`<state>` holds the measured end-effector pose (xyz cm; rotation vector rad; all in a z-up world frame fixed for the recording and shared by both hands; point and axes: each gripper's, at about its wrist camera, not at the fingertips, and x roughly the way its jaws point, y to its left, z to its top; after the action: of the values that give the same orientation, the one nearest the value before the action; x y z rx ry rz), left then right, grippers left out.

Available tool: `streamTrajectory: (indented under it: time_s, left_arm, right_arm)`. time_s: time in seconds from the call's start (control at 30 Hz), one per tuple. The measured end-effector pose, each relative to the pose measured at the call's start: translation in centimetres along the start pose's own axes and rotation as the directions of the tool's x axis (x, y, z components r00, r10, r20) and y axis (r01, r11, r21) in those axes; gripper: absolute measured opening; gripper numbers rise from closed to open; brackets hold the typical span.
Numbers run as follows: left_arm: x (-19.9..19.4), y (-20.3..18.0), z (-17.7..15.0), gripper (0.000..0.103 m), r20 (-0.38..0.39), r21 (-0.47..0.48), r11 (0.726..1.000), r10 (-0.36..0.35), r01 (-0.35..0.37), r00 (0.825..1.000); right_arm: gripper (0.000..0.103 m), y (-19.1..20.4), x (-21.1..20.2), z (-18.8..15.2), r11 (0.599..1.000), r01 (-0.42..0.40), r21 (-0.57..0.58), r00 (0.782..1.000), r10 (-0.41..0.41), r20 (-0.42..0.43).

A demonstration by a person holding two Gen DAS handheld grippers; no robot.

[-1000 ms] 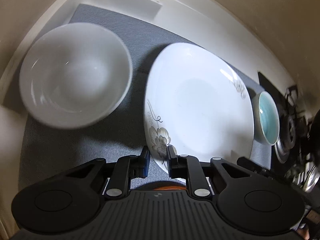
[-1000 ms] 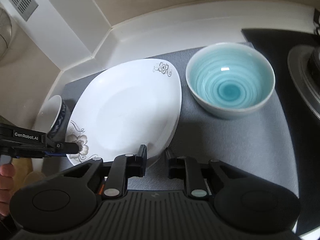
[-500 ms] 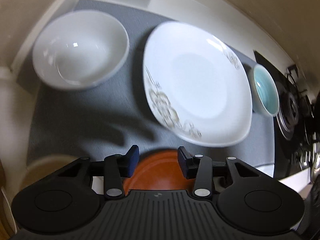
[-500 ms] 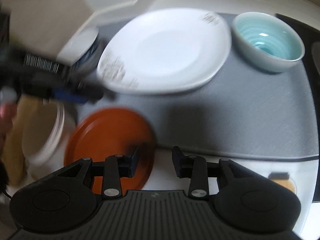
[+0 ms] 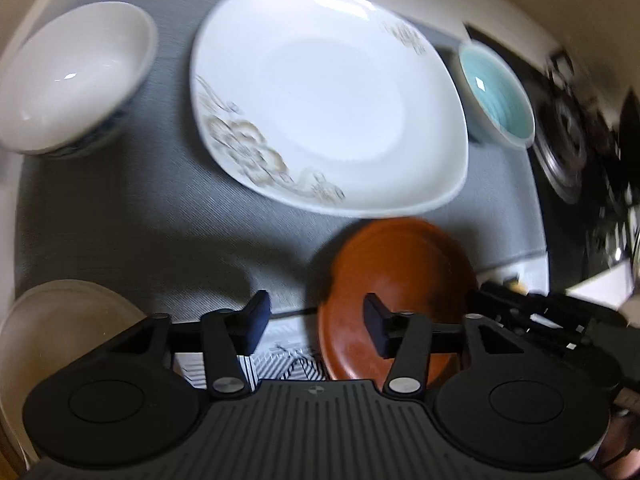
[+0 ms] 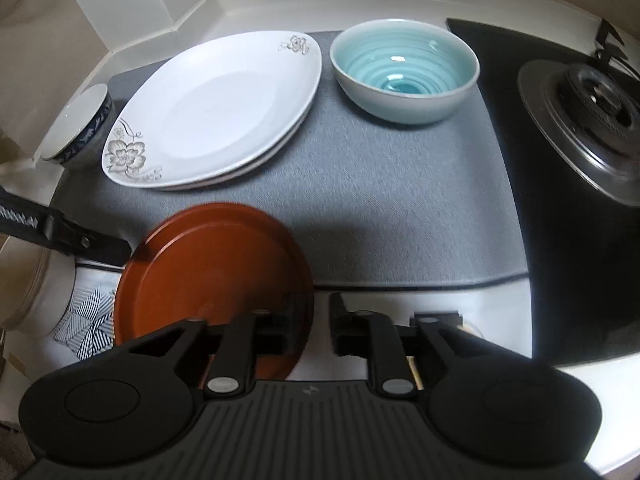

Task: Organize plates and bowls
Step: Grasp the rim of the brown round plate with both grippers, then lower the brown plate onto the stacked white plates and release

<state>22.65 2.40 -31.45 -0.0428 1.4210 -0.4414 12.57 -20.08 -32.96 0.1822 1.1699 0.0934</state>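
An orange plate (image 6: 208, 272) lies half on the grey mat (image 6: 400, 200), half over the counter's front edge. My right gripper (image 6: 318, 308) hangs over its right rim, jaws narrow and closing, the pads clear of the rim. My left gripper (image 5: 316, 312) straddles the orange plate's (image 5: 404, 280) left rim, jaws opening, nothing pressed. Two stacked white flowered plates (image 6: 216, 112) sit at the back of the mat. They lie between a teal bowl (image 6: 404, 72) and a white bowl with a blue pattern (image 6: 80, 128).
A gas burner (image 6: 592, 120) on a black hob stands to the right. A beige dish (image 5: 60, 332) and a striped cloth (image 6: 88, 312) lie at the front left. Walls close the back and left.
Both grippers have drawn back from the white plate's front rim to the counter's front, bringing the orange plate into view. The left jaws have opened wider.
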Motion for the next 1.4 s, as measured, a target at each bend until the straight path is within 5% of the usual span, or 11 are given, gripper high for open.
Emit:
streamTrajectory:
  time_s: [0.27, 0.33, 0.4, 0.73, 0.97, 1.17, 1.4]
  left_arm:
    - [1.9, -1.7, -1.6, 0.052, -0.039, 0.125, 0.991, 0.051, -0.046, 0.998]
    - [2.0, -2.4, -1.8, 0.045, -0.016, 0.158, 0.984, 0.083, -0.080, 0.996]
    - [2.3, -3.0, -1.8, 0.023, -0.016, 0.173, 0.980, 0.106, -0.101, 0.994]
    - [-1.6, -3.4, -2.8, 0.022, 0.001, 0.145, 0.986, 0.078, -0.077, 0.997]
    - [-5.3, -3.0, -2.5, 0.022, 0.092, 0.097, 0.993, 0.057, -0.066, 0.994]
    - [-8.7, -2.2, -1.4, 0.022, 0.175, 0.049, 0.999, -0.001, -0.007, 0.985]
    - [-9.2, -0.3, 2.4, 0.014, 0.234, -0.027, 1.000, -0.001, 0.008, 0.972]
  right_arm:
    - [0.028, 0.9, 0.4, -1.5, 1.000, -0.017, -0.013, 1.000, 0.017, -0.014]
    - [0.027, 1.4, 0.5, -1.5, 0.999, -0.018, -0.029, 1.000, 0.018, -0.015]
    - [0.022, 1.8, 0.6, -1.2, 0.999, -0.025, -0.047, 0.999, 0.024, -0.024]
    - [0.020, 2.5, -2.9, -0.9, 0.997, -0.036, -0.071, 0.999, 0.037, 0.002]
    - [0.018, 3.0, -6.1, 0.2, 0.996, -0.061, -0.064, 0.996, 0.065, 0.063]
    - [0.009, 3.6, -8.6, 2.5, 0.998, -0.043, -0.041, 0.978, 0.050, 0.201]
    - [0.009, 4.4, -7.7, 6.1, 0.996, -0.062, -0.070, 0.967, 0.077, 0.244]
